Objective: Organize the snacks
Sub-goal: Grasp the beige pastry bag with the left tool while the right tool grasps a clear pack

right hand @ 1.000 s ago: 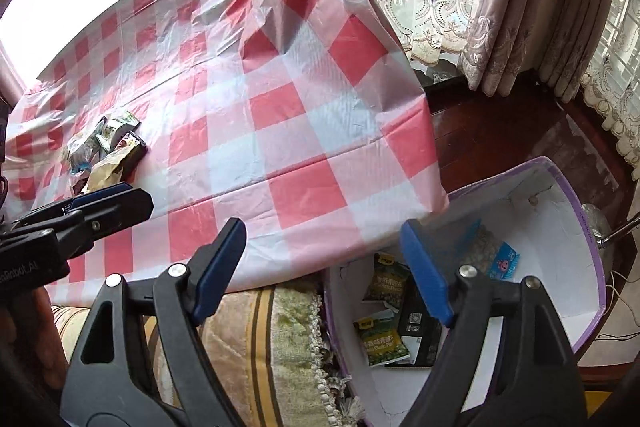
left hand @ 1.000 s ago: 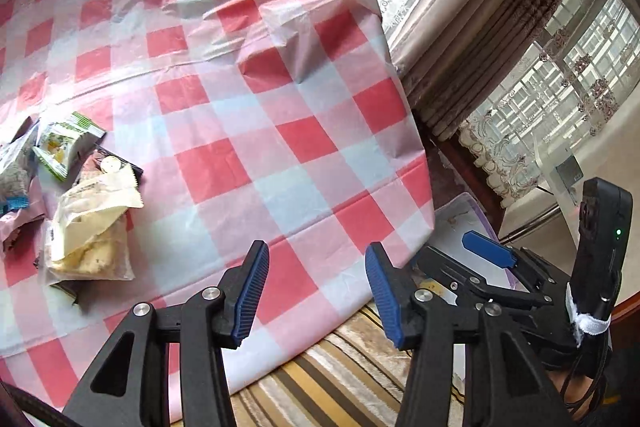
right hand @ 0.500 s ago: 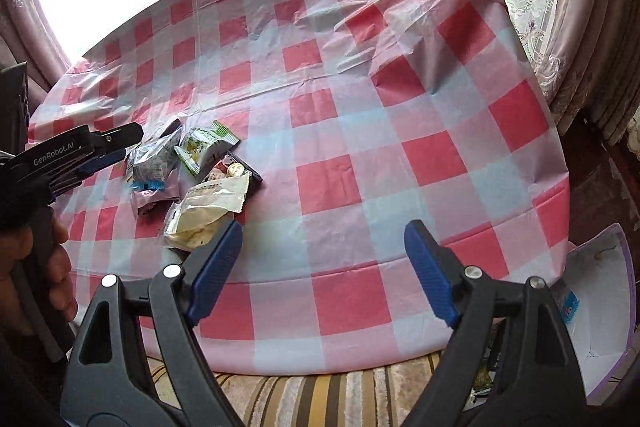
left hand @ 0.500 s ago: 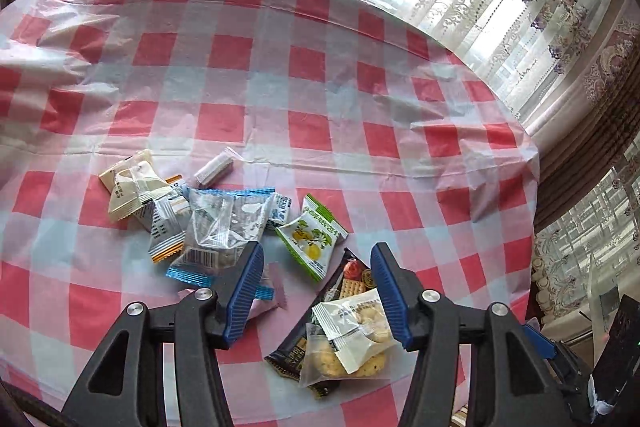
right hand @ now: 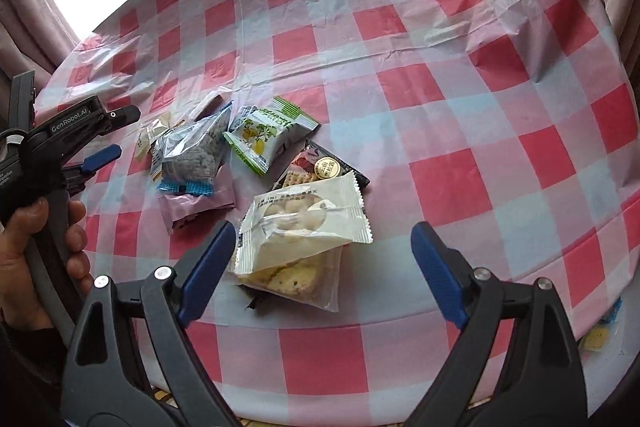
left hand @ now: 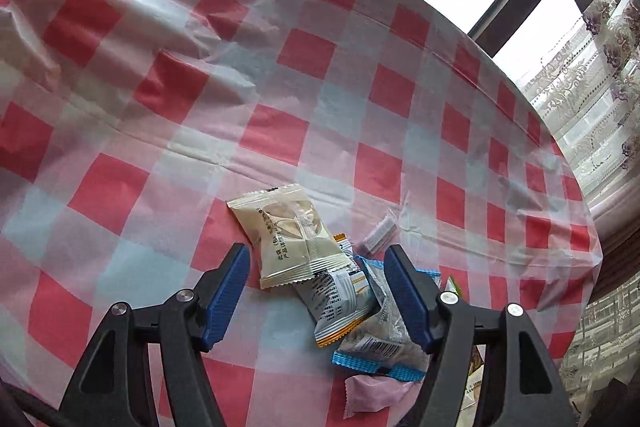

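**pileofsnacks:** Which packet is lined up for which hand? In the left wrist view the left tongs [left hand: 316, 297] are seen spreading apart, nothing pinched. The cream packet [left hand: 290, 237] is found just above the gap, centre-bottom of the frame, its long axis slanted from upper left to lower right. Under it and to the right a grey-and-orange packet [left hand: 340, 303] is overlapped.

**crumbwatch:** In the right wrist view the right tongs [right hand: 322, 273] are opening wide as well, empty. A white biscuit packet [right hand: 306, 223] is sat in the gap at lower centre, hard up by the left pad, long side roughly across the frame. The green lemon packet [right hand: 268, 133] is further up-left. So probably: cream one for the left, biscuit one for the right. The checked worktop [right hand: 460, 115] is otherwise bare to the right.
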### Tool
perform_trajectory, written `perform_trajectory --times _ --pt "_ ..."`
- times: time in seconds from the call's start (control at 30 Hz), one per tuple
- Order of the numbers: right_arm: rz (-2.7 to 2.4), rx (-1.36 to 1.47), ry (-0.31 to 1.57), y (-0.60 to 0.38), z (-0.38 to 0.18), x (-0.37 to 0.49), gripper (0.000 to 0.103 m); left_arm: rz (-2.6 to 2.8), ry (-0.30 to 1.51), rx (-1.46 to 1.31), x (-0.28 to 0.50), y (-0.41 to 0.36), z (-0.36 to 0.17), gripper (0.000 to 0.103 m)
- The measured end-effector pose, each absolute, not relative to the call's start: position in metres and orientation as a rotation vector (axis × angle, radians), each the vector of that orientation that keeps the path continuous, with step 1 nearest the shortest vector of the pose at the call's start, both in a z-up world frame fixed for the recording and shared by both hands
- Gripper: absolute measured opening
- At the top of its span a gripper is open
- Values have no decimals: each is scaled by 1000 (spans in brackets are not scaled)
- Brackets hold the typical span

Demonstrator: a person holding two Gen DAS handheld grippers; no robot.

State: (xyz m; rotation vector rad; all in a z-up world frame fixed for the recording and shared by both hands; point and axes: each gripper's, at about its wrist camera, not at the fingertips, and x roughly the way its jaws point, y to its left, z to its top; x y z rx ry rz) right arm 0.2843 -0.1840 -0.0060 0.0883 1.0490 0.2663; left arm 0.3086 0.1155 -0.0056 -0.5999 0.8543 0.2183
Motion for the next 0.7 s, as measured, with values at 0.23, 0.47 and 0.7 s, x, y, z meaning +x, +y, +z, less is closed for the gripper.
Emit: perform_trajectory --times 0.23,0.47,0.7 --pt "226 66 1060 -169 -19 297 91 276 865 -661 318 134 -27 73" --pt "214 3 1045 -160 -30 300 90 279 918 -572 341 122 -38 73" --pt "232 19 1022 -164 -29 301 74 310 943 -364 351 102 -39 54"
